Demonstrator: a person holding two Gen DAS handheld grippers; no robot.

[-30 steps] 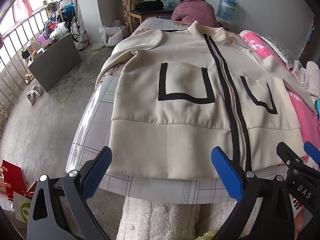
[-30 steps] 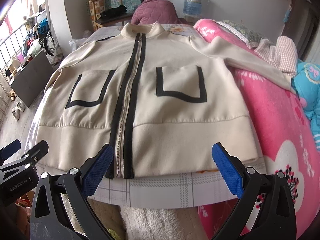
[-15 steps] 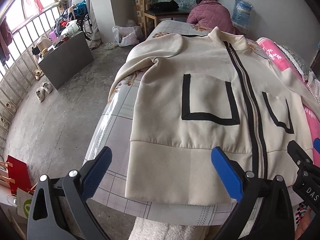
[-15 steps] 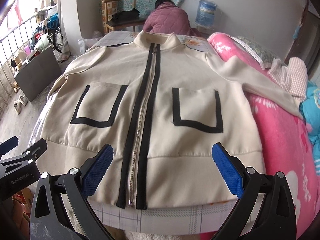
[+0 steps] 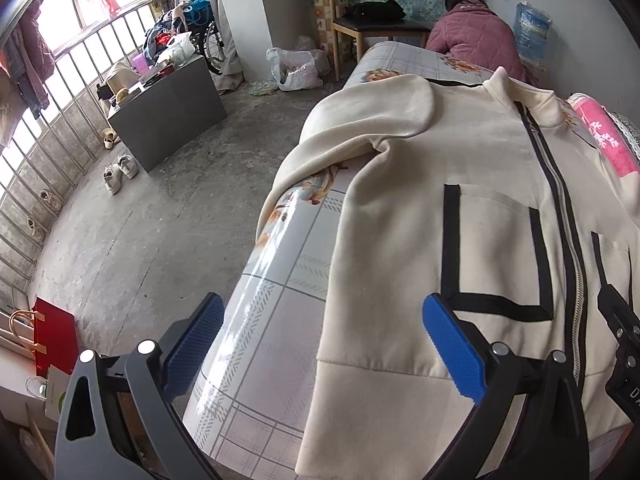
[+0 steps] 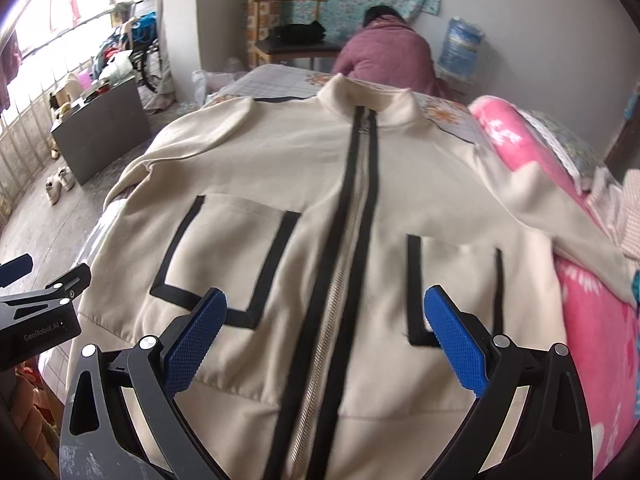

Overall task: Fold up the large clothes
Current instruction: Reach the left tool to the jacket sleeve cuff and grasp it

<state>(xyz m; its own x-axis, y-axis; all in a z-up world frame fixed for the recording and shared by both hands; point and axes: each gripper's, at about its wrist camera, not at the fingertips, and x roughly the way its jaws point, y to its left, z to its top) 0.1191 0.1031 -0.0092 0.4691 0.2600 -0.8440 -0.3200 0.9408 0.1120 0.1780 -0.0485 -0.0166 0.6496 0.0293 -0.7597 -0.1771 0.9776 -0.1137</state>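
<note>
I'm holding my left gripper (image 5: 320,344) and right gripper (image 6: 324,336) both spread wide, empty, over the cream zip-front fleece jacket (image 6: 320,208); it's lying flat for folding.

Bed (image 5: 272,344) with checked sheet; cream zip jacket (image 6: 320,208) flat ahead of claws, pink blanket (image 6: 600,320) right.

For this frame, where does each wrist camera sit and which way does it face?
Left wrist: on the left gripper, above the cream jacket at its left edge, facing the collar; jaws open, right gripper at the right margin.
Right wrist: on the right gripper, over the hem, facing along the zipper; jaws open.
Shared: jacket, bed, wooden chair.
</note>
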